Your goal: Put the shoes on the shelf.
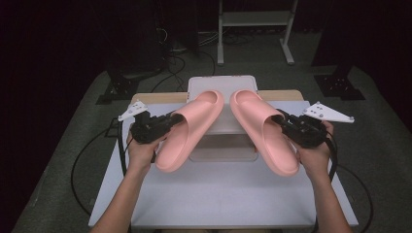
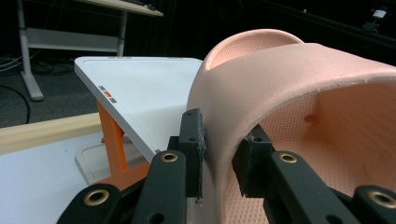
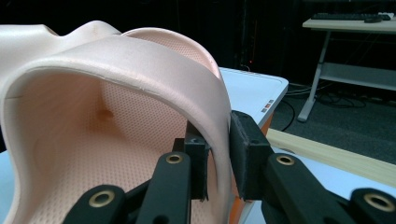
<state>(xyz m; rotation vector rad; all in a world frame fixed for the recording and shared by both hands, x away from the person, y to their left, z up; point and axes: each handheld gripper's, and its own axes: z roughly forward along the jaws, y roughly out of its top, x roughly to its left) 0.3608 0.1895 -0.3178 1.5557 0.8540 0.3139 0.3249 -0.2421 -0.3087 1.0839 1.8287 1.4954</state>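
Two pink foam slides are held up over a white shoe rack (image 1: 221,87). My left gripper (image 1: 173,119) is shut on the strap edge of the left slide (image 1: 189,131), whose toe points toward the rack's top shelf. In the left gripper view the black pads pinch the strap wall (image 2: 219,140) of that slide (image 2: 280,93). My right gripper (image 1: 281,119) is shut on the strap edge of the right slide (image 1: 262,131). The right gripper view shows its pads clamping the strap (image 3: 219,154) of that slide (image 3: 116,93). Both slides tilt, heels toward me.
The rack has a white top shelf (image 2: 140,88) on orange supports (image 2: 114,140) and a lower white shelf (image 1: 223,148). It stands on a white table (image 1: 223,194) with a wooden strip (image 1: 155,97) at the far edge. Cables and a desk frame (image 1: 255,29) lie beyond.
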